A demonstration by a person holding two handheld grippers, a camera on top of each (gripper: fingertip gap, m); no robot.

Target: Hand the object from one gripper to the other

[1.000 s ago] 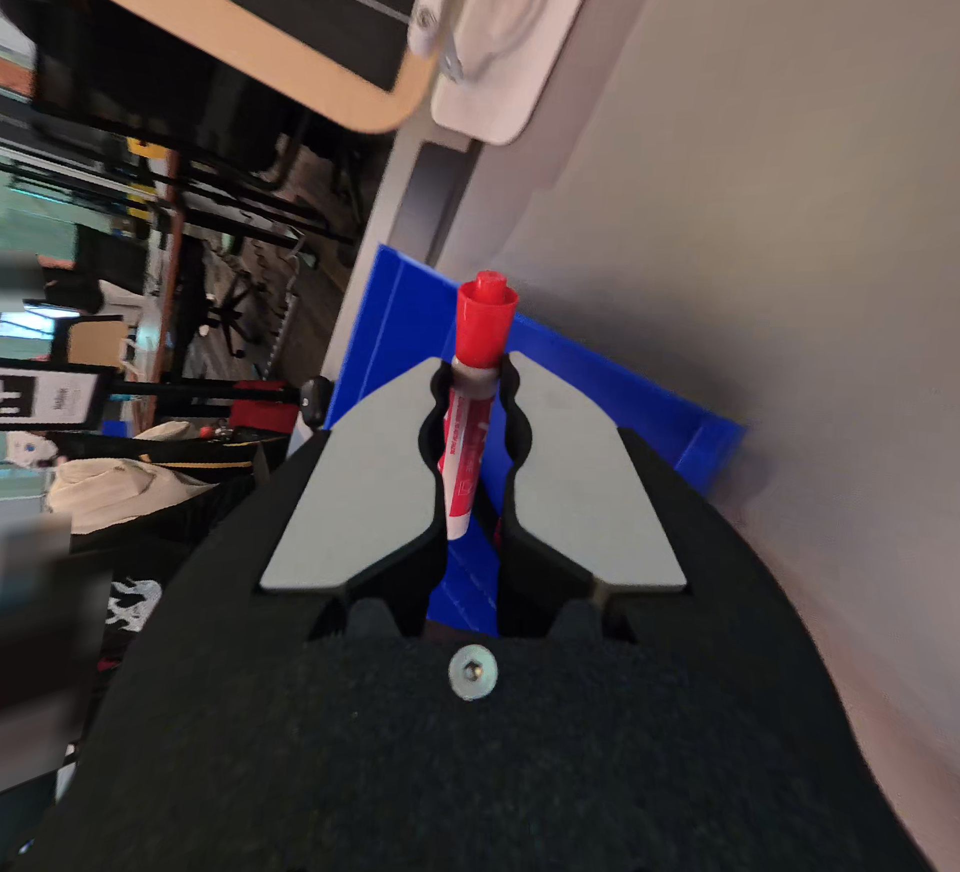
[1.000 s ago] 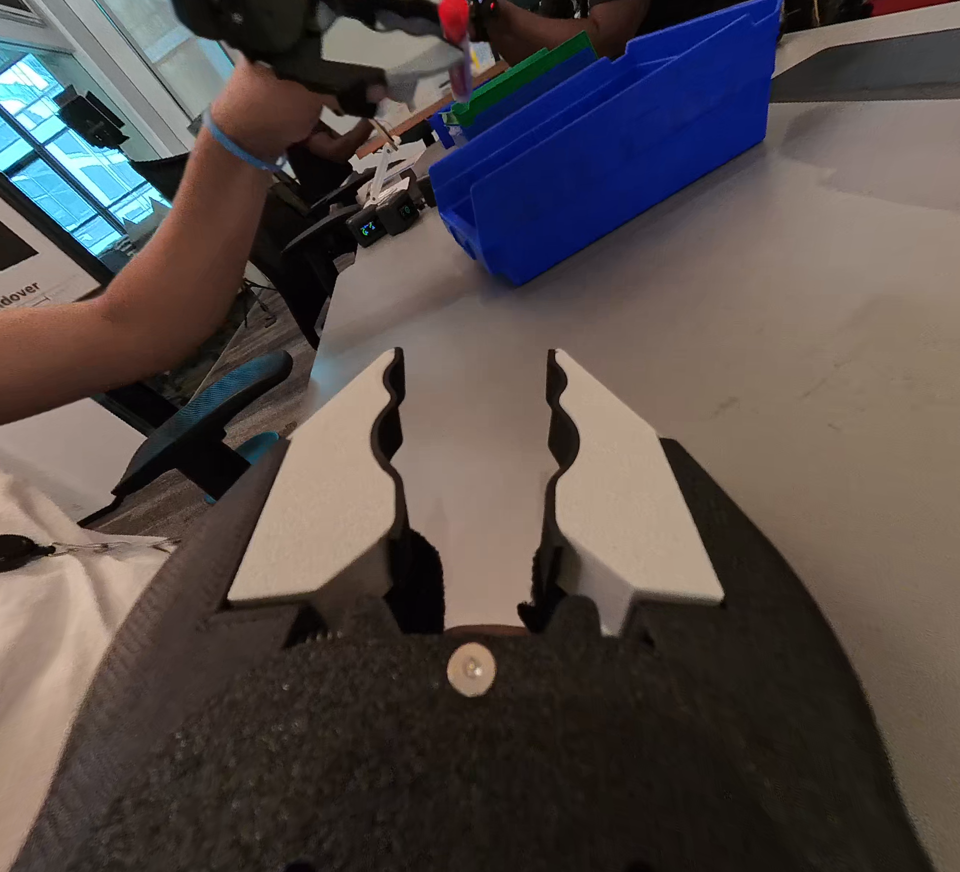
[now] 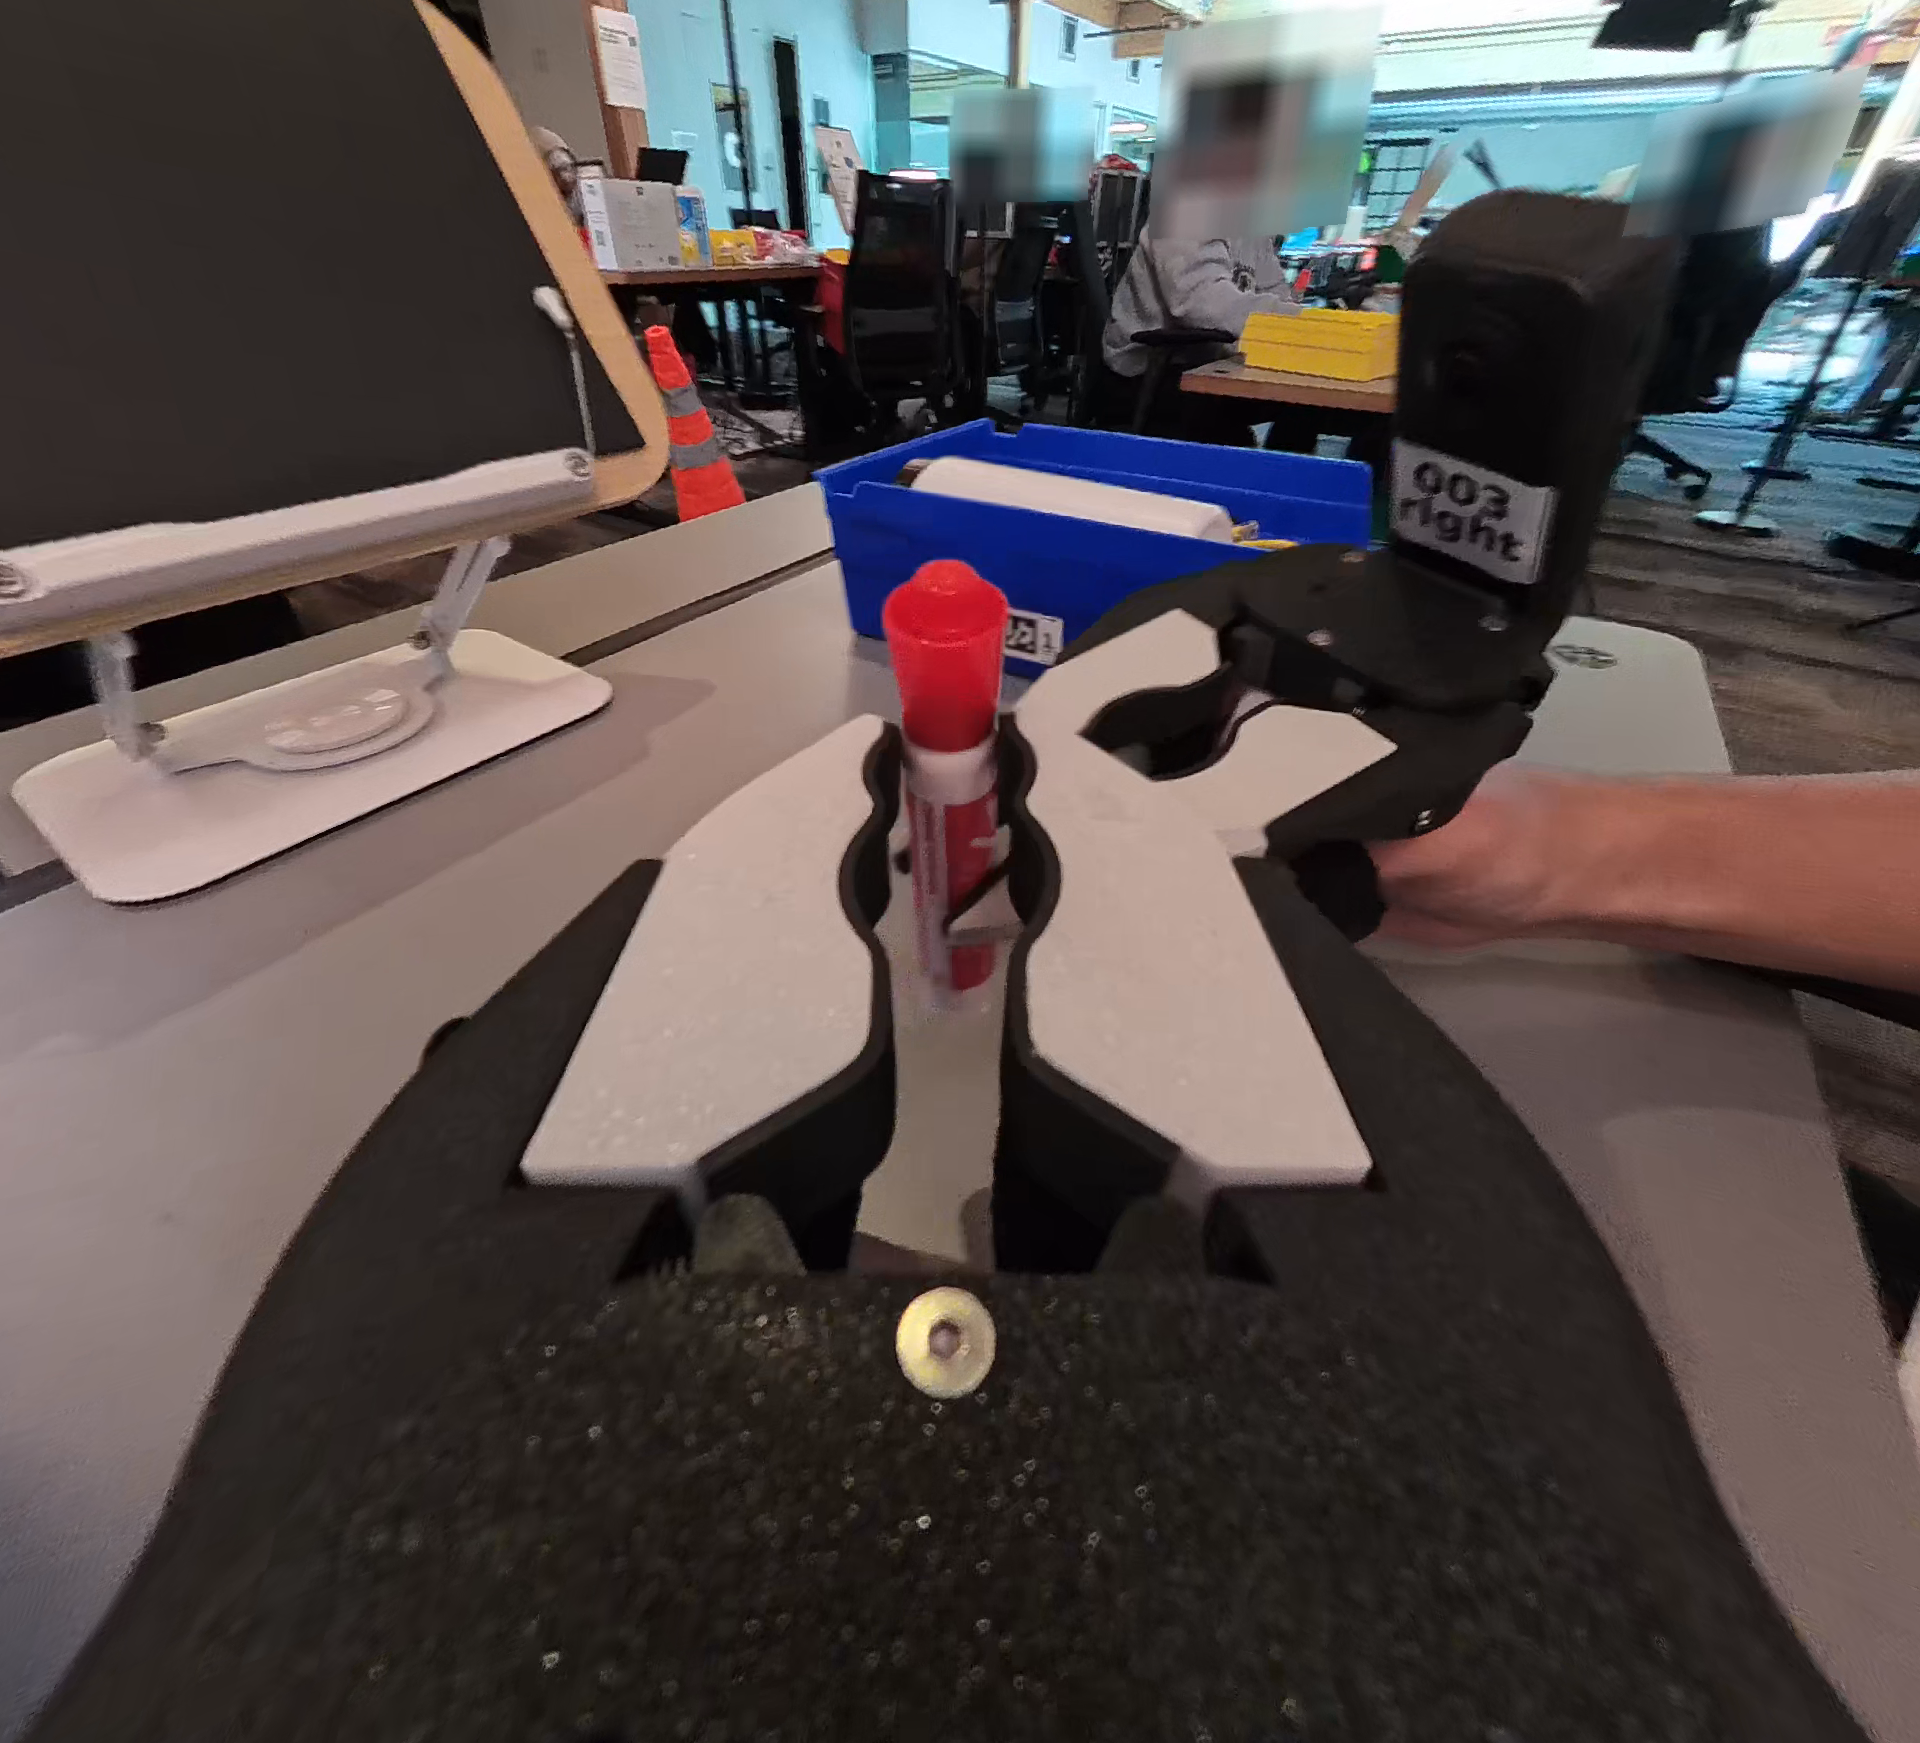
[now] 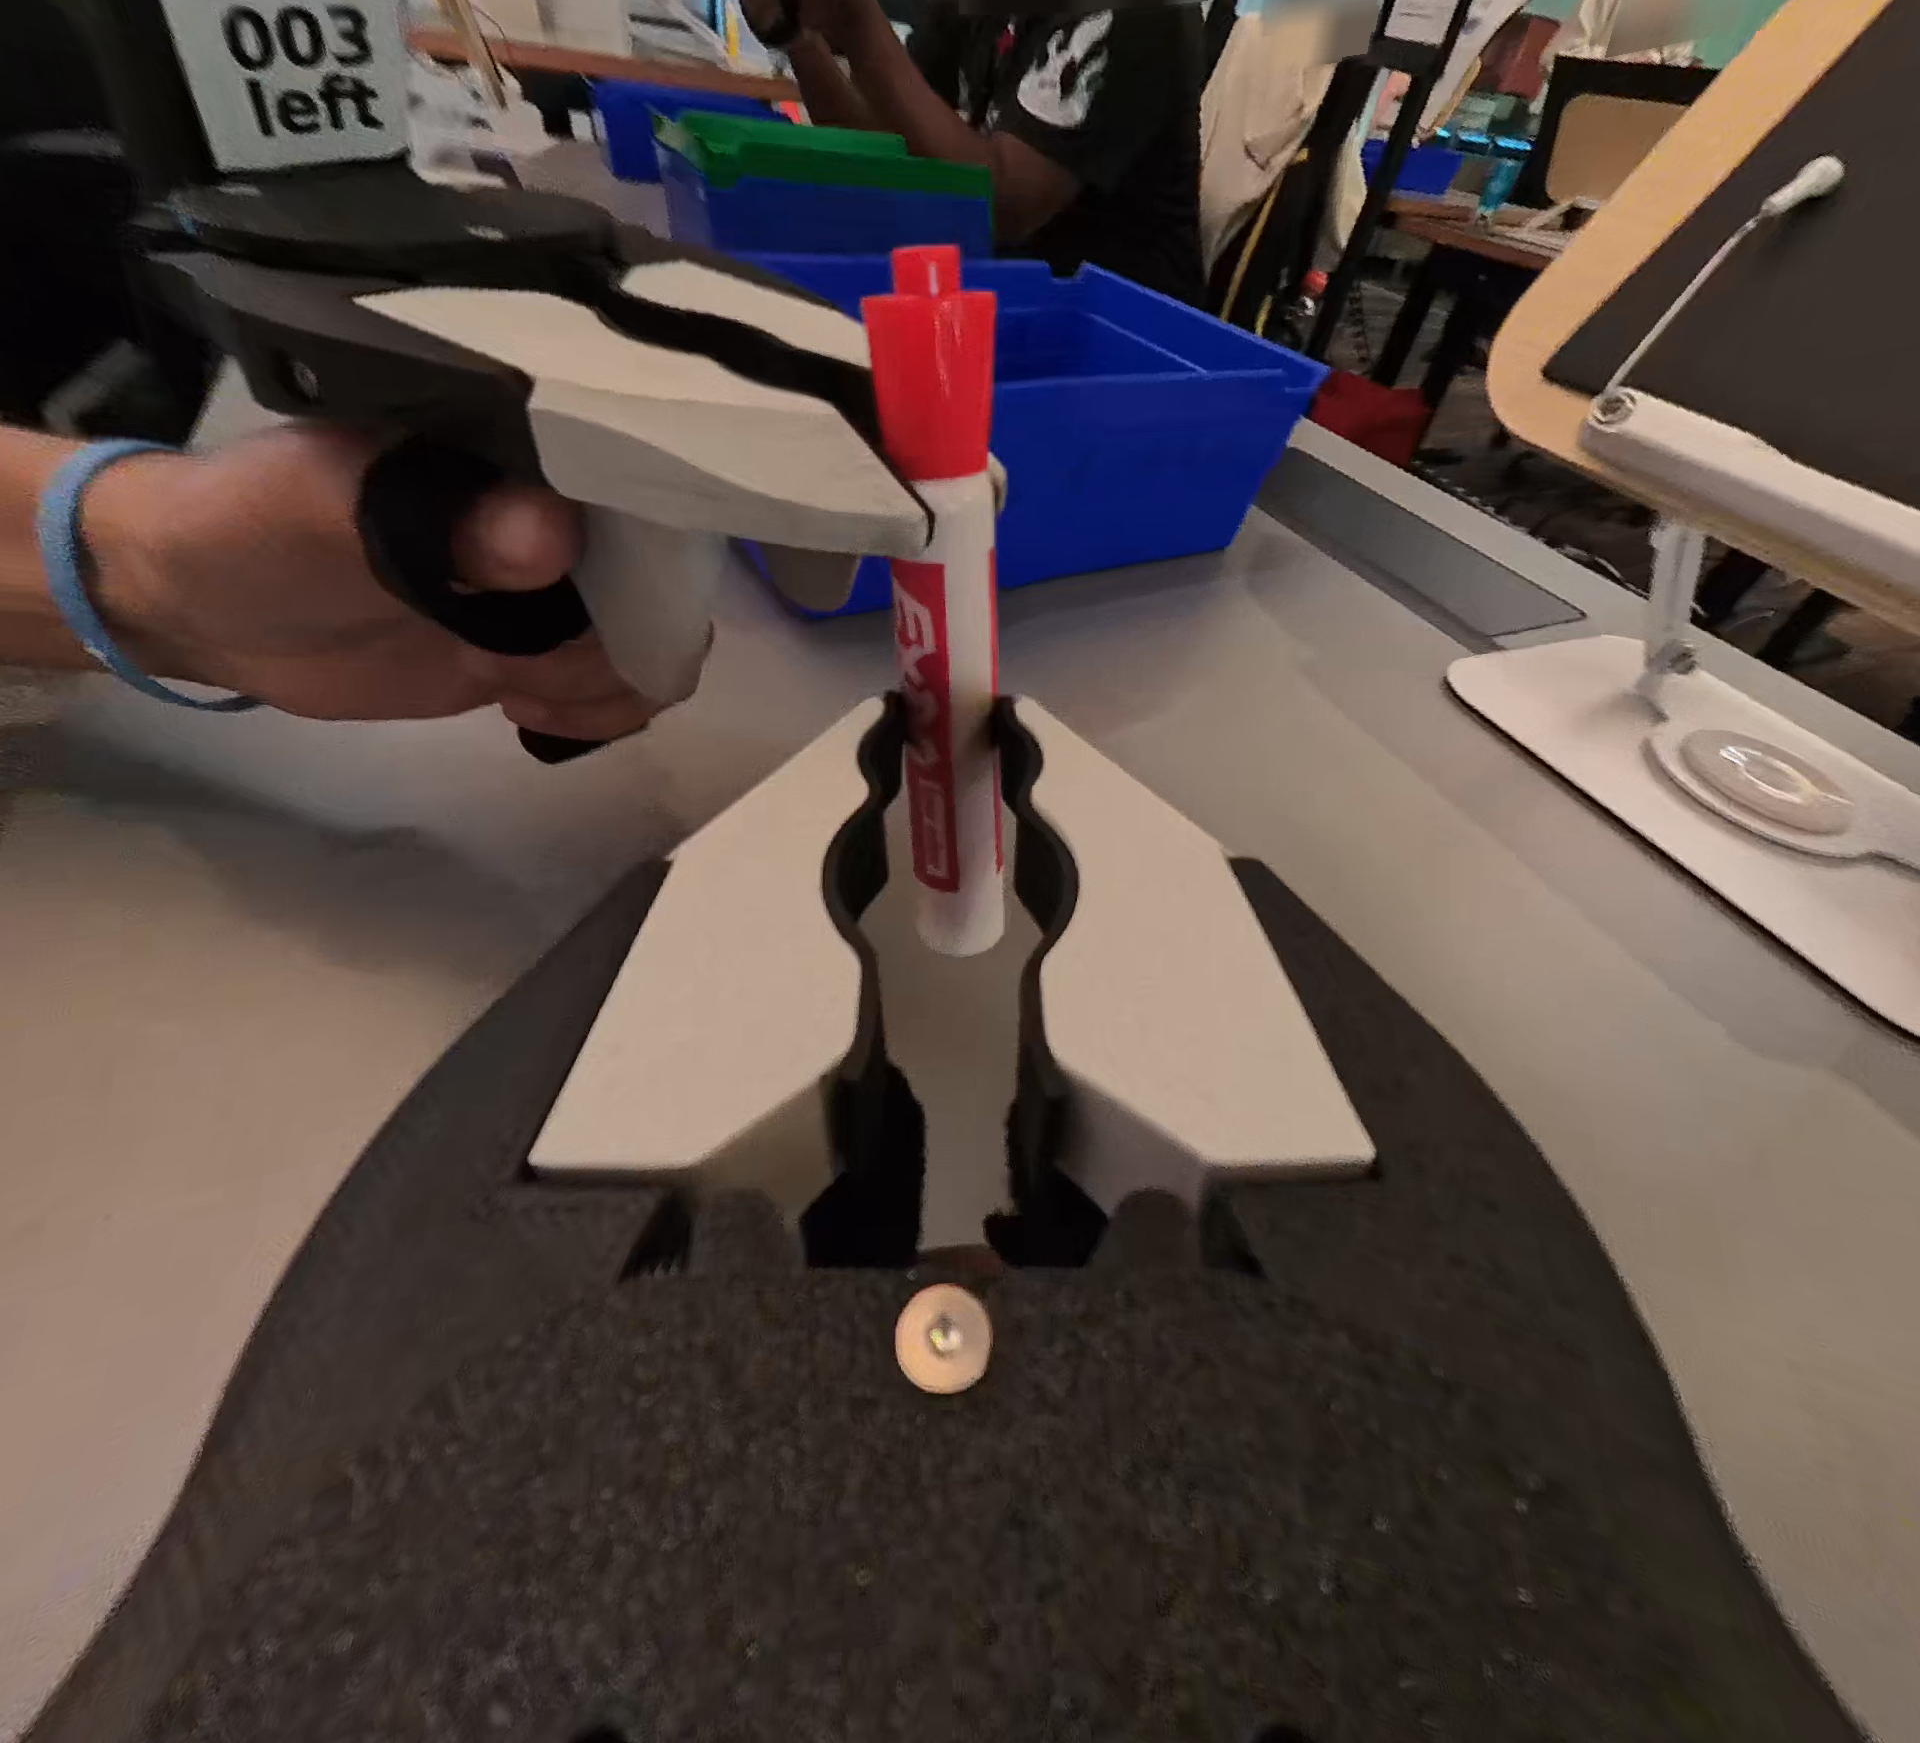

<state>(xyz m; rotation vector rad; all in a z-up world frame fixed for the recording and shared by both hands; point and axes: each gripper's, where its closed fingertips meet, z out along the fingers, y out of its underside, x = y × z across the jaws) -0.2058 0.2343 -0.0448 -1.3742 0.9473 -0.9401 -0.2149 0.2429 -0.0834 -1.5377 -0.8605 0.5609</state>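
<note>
A: Quick one. Where's the marker?

B: Upright in the air over the grey table, in front of the blue bin. Left gripper is clamped on it just under the red cap.

A: And a second ago?

B: Left gripper was up high with the marker, and the right gripper sat well apart, low over the table, jaws wide with nothing in them. Now the two have met. The marker's lower barrel sits between the right gripper's fingertips.

A: Right one closed on it?

B: Narrowed a lot, fingers right at the barrel on both sides. Contact looks likely, but whether it's a firm squeeze, can't tell from the right wrist view. The left wrist view shows the right gripper coming in from the side, below the left gripper's hold.

A: So, task status?

B: Handover is mid-way, I'd say. Both grippers are on or at the marker. Left hasn't let go. If it releases before the right has a firm hold, the marker could drop onto the table.

A: Tablet stand?

B: Off to the side, not involved.
</note>
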